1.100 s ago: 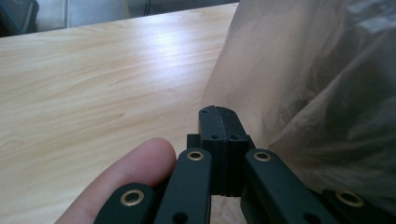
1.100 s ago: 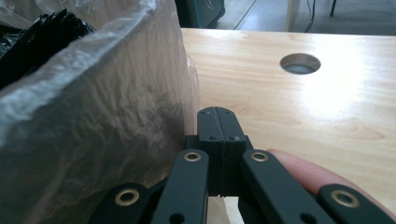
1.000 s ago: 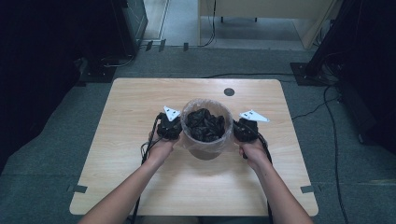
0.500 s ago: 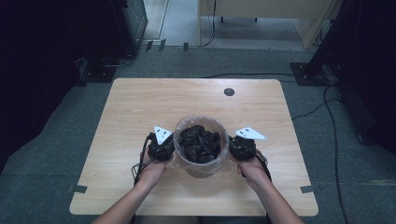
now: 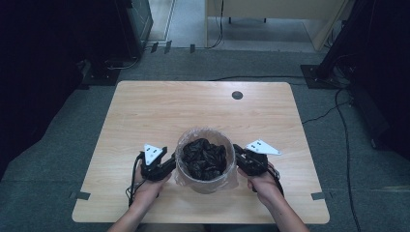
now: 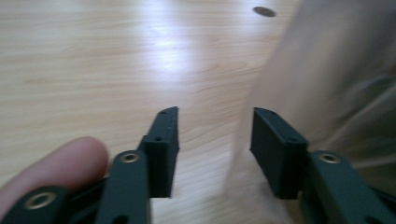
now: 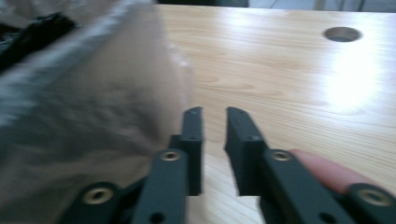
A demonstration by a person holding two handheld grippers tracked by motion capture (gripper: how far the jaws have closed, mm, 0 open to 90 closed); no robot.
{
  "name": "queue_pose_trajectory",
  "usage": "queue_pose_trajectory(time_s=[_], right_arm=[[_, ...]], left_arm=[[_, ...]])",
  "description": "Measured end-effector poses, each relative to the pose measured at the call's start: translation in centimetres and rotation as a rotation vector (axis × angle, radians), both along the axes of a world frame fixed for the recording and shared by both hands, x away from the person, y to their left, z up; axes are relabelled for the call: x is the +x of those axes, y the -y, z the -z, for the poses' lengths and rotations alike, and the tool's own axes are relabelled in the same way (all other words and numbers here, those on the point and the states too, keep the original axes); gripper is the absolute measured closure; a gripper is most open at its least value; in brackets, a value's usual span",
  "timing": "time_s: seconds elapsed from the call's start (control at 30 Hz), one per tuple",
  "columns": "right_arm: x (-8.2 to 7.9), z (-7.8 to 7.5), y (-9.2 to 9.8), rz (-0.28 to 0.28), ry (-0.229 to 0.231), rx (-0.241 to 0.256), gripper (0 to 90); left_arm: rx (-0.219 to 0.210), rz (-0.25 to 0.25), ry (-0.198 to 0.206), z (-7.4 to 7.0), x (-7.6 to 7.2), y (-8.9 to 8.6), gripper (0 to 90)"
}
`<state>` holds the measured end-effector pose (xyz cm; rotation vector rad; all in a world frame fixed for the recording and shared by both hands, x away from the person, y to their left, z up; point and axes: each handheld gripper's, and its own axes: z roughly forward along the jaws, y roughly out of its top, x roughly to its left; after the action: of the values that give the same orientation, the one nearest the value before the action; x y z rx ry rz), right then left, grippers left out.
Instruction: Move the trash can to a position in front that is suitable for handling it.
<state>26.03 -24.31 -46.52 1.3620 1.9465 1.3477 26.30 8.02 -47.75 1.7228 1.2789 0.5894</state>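
**A:** Where did the bin sit?

**B:** The small round waste bin [image 5: 205, 162] stood upright on the near half of the wooden table [image 5: 145, 111], roughly centred left to right, between the two grippers. A clear plastic liner [image 5: 180, 145] was folded over its rim, and crumpled black material [image 5: 203, 157] filled the inside (what it was, I could not make out).

**A:** And the left gripper?

**B:** The left gripper [image 5: 167, 164] lay just beside the bin's left wall. In the left gripper view its jaws were spread apart with a wide gap between them, gripping nothing; the blurred pale side of the bin [image 6: 327, 79] rose by the right-hand jaw, close to it, though I could not tell whether they touched. A fingertip [image 6: 56, 163] showed at the lower left of that view.

**A:** The right one?

**B:** The right gripper [image 5: 240, 155] was just beside the bin's right wall. In the right gripper view its jaws [image 7: 214, 140] stood nearly together, a narrow gap between them with bare tabletop showing through, so it was slightly released and held nothing. The lined bin wall [image 7: 93, 93] bulked just left of the jaws.

**A:** Anything farther out?

**B:** A round cable hole [image 5: 237, 95] sat near the table's far edge, well apart from the bin. Grey carpet [image 5: 48, 159] surrounded the table.
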Motion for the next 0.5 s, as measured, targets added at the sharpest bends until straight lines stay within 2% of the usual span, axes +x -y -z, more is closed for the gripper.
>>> queue_pose_trajectory(time_s=[0.07,0.13,0.3,0.37,0.4,0.5], right_arm=[[0.0,0.0,0.8,0.022,0.001,-0.001,66.6],[-0.2,0.1,1.9,0.043,0.005,0.016,52.1],[-0.7,0.8,4.8,0.111,-0.02,0.024,30.9],[-1.1,1.4,5.8,0.122,-0.032,0.001,25.8],[-1.3,1.7,6.3,0.127,-0.037,-0.004,23.7],[-2.4,2.5,7.9,0.134,-0.06,0.006,17.1]], left_arm=[[0.015,-0.022,-0.004,0.2,-0.2,-1.1,44.7],[0.033,-0.033,-0.001,0.4,-0.4,-2.1,39.0],[0.034,-0.017,-0.03,1.1,-0.8,-4.7,25.1],[0.049,0.015,-0.038,1.3,-0.9,-5.6,17.9],[0.064,0.012,-0.039,1.4,-1.0,-6.0,17.8],[0.103,0.024,-0.066,2.0,-1.0,-7.3,10.5]])
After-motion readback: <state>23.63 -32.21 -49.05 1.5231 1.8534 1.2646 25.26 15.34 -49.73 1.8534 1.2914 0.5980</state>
